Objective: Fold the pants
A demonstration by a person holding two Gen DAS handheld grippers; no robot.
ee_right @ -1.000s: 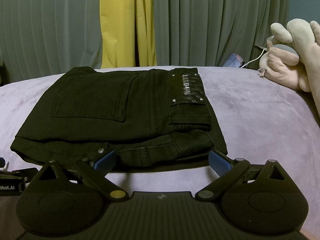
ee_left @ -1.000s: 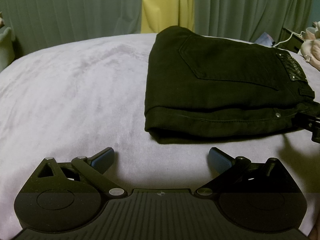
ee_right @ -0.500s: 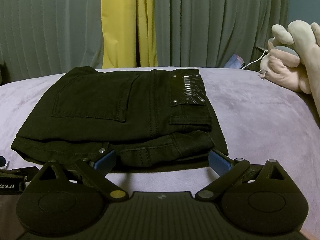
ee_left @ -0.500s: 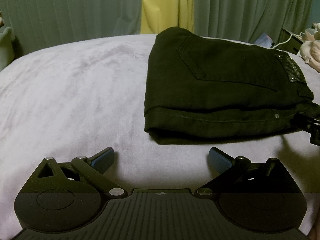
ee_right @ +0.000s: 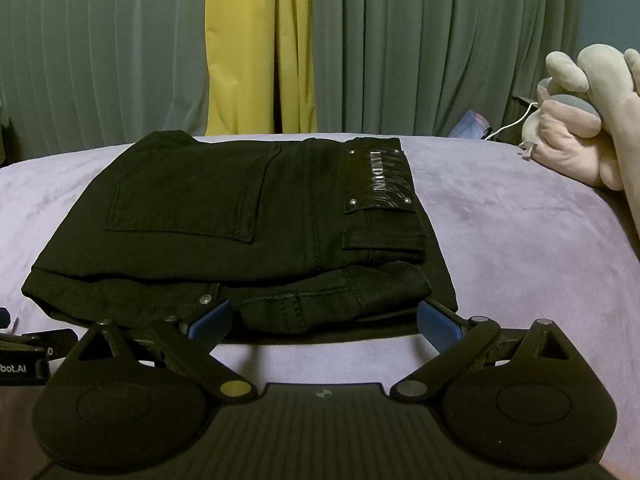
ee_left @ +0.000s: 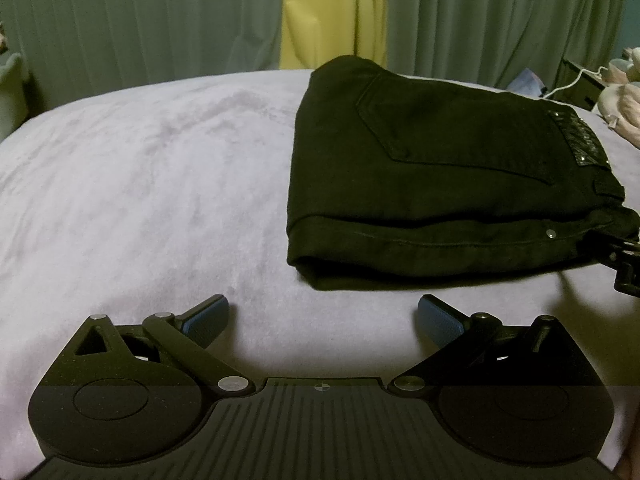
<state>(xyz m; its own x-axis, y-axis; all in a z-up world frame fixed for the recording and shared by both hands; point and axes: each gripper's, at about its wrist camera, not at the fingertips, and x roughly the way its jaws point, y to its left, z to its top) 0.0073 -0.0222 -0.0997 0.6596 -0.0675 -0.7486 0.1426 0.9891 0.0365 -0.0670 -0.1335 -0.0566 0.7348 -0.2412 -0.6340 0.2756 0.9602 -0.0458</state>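
Black pants (ee_left: 432,184) lie folded into a compact rectangle on the lilac bed cover (ee_left: 140,184), back pocket and shiny label patch facing up. My left gripper (ee_left: 323,312) is open over bare cover, short of the pants' near left corner, with nothing between its blue pads. In the right wrist view the same pants (ee_right: 240,216) fill the middle. My right gripper (ee_right: 323,320) is open at their near edge, its blue fingertips (ee_right: 210,322) just touching or overlapping the folded hem. The right gripper's tip shows at the left wrist view's right edge (ee_left: 626,268).
Grey-green and yellow curtains (ee_right: 256,48) hang behind the bed. Plush toys (ee_right: 580,120) lie at the right, beside a white cable and a dark box (ee_left: 580,84). Wide bare cover stretches left of the pants.
Both grippers have barely moved; the views drifted slightly and the pants lie as before.
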